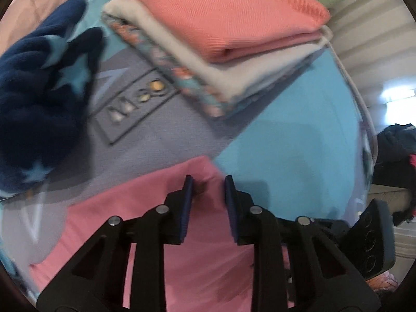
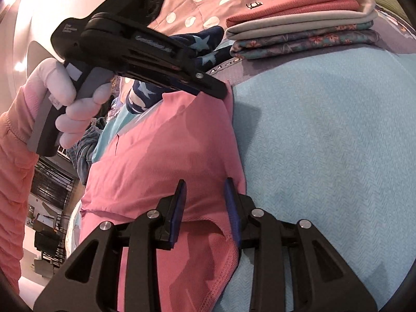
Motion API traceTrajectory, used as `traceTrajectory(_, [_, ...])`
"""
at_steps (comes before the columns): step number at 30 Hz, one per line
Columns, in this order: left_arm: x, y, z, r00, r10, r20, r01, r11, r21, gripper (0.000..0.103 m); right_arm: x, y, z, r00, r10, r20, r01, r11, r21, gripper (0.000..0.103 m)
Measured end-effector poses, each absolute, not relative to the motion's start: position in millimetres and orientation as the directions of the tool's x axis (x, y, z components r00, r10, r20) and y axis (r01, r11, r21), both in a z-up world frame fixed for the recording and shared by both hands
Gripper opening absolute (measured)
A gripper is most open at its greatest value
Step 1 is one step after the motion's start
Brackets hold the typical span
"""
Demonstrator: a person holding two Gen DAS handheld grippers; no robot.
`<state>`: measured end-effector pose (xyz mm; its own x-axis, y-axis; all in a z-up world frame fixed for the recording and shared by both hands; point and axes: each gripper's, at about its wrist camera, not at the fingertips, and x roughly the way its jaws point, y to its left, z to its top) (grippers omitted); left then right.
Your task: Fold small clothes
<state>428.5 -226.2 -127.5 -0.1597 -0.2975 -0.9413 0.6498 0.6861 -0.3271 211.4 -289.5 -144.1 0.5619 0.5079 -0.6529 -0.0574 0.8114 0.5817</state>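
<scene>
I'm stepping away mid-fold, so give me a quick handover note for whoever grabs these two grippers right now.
Left gripper: jaws narrowly apart, tips at the far corner of the pink garment; no firm pinch visible.
Right gripper: jaws apart, straddling the garment's near hemmed edge, not clamped.
The pink garment lies on the light blue blanket, not yet folded up neatly.
Done: a stack of folded clothes sits behind it, with coral on top, then grey, then floral.
Left: fold the pink garment and add it to the stack, then fold the navy star garment, which lies bunched up beside the stack.
</scene>
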Motion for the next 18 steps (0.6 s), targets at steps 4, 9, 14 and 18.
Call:
traceTrajectory(4, [429, -230, -132, -0.172, -0.45, -0.876, 0.614, 0.646, -0.453, 0.015, 212, -285, -144, 0.564, 0.506, -0.653, -0.065, 0.816, 0.575, 0.036])
traceTrajectory(9, [454, -196, -129, 0.011, -0.557, -0.83, 0.507, 0.718, -0.476, 0.005, 214, -286, -145, 0.564, 0.508, -0.651, -0.065, 0.813, 0.578, 0.036])
traceTrajectory(14, [442, -145, -90, 0.188, -0.606, -0.773, 0.493, 0.739, -0.459, 0.006, 215, -286, -146, 0.565, 0.507, -0.651, -0.066, 0.814, 0.577, 0.036])
traceTrajectory(18, [391, -92, -58, 0.284, -0.604, -0.745, 0.527, 0.747, -0.405, 0.032, 216, -285, -146, 0.565, 0.509, -0.649, -0.066, 0.813, 0.579, 0.036])
